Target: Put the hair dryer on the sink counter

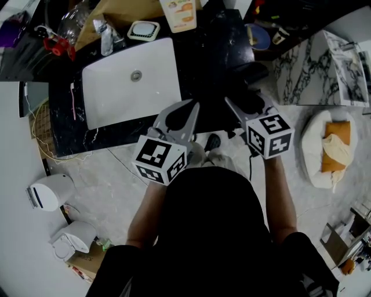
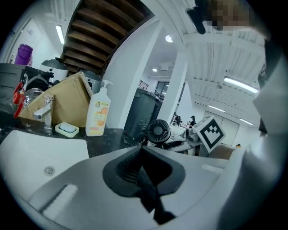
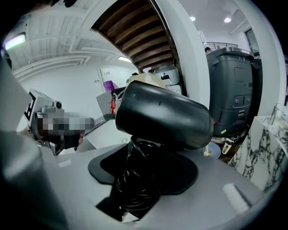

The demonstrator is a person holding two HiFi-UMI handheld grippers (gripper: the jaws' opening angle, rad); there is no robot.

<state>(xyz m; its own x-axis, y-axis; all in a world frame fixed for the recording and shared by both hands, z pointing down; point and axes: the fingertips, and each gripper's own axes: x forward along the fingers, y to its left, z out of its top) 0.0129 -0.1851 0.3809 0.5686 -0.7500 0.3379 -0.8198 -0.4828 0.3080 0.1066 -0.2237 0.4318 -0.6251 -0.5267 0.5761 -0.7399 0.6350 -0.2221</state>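
Right gripper (image 3: 140, 157) clamps the black plastic hair dryer (image 3: 162, 119) by its cord-wrapped handle, keeping the body free at the glossy black sink counter (image 1: 214, 52). Left gripper (image 2: 141, 150) jaws are closed and empty.

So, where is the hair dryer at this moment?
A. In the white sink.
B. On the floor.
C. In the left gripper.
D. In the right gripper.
D: the right gripper view shows the right gripper with its jaws shut on the cord-wrapped handle of the hair dryer.

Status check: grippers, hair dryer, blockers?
Left gripper shut, empty. Right gripper shut on hair dryer, over sink counter edge. Soap bottle, soap dish at back, not blocking.
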